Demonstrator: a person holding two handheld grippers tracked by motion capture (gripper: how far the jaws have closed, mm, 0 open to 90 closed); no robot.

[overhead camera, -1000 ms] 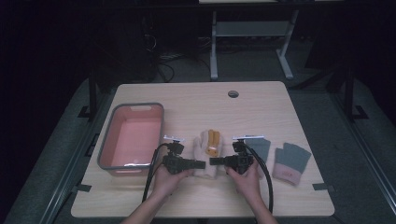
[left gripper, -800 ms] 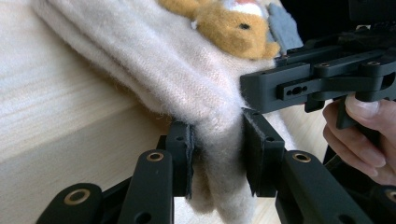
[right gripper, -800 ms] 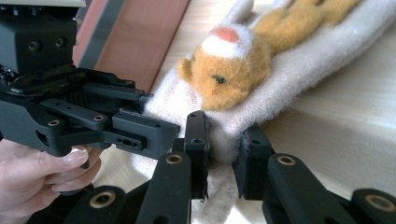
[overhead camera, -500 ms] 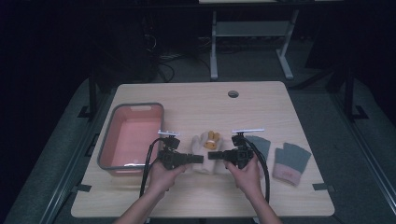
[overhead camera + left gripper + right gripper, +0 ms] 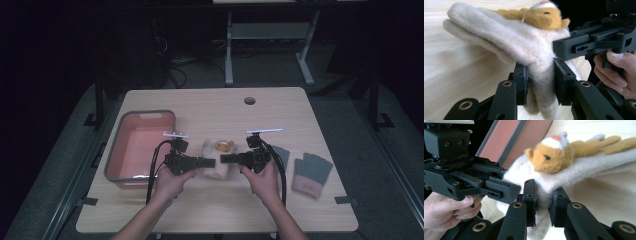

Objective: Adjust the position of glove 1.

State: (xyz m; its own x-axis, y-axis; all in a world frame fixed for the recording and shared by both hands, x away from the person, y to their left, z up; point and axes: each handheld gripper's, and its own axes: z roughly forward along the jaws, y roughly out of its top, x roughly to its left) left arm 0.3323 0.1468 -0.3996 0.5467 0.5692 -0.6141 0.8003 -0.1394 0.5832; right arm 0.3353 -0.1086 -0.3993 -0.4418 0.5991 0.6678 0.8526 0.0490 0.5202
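Cream sock [image 5: 216,162] — one — two tools.

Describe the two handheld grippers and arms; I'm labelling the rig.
Both the left gripper and right gripper are matte black, with linked bars, brass-coloured pivots and flat pads. Each has a flat grey top plate and trailing black cables. The forearms are bare, no sleeves.

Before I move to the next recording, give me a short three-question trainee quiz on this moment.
1. True or false: both grippers are clamped on the cream mitten.
2. What sits on top of the mitten? A) a grey button B) an orange plush animal C) a blue ribbon
3. Which container stands beside the left gripper?

Key:
1. True; the right gripper grips it as well.
2. B, the orange plush animal.
3. The pink bin with a grey rim.
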